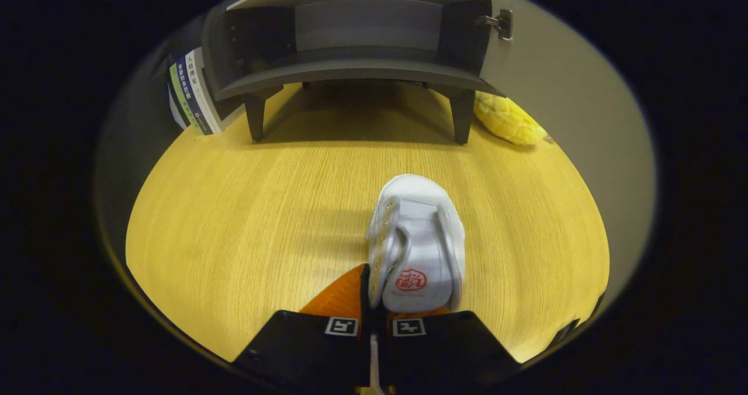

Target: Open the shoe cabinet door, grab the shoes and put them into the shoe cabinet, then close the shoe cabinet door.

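Tool clamped on white shoe, toe toward open cabinet beyond.

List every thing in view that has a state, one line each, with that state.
Dark grey shoe cabinet: door open, shelf empty, standing on the wooden table.
Small white canvas shoe: pinched by its side wall, toe pointing at the cabinet.
Claw: shut on the shoe.
Row of books: upright beside the cabinet.

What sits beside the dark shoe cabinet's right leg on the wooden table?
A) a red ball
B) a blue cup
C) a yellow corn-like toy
C: a bumpy yellow corn-like toy lies by the open dark shoe cabinet, beyond the small white shoe pinched in the gripper.
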### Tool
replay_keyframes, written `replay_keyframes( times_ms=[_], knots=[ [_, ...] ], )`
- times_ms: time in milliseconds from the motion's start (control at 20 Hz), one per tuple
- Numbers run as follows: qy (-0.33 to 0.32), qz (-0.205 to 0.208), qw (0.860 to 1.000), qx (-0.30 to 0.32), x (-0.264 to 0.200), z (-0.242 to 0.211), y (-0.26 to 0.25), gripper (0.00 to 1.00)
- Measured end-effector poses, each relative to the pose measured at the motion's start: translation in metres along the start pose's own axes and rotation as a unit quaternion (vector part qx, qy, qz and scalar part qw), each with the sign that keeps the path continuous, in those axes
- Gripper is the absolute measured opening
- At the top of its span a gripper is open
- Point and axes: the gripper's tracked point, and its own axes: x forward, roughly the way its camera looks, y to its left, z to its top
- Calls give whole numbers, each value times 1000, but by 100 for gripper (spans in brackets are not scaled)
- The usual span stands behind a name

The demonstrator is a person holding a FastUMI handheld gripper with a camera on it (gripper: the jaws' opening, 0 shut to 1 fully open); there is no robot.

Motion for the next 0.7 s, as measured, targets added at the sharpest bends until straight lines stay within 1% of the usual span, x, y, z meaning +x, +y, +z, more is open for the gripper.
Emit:
replay_keyframes(
  times_ms=[50, 100, 200, 250, 400, 550, 700],
  knots=[
    [2, 3, 1000, -2, 0, 0, 1, 7],
    [4, 6, 1000, -5, -2, 0, 1, 3],
    [3, 15, 1000, -5, -5, 3, 2, 1],
    [-4, 19, 1000, -4, -6, 6, 3, 2],
    [-18, 23, 999, -27, -16, 13, 6, 2],
    [-40, 30, 998, -49, -34, 28, 8, 1],
    [-78, 27, 994, -67, -65, 54, 6, 2]
  ],
)
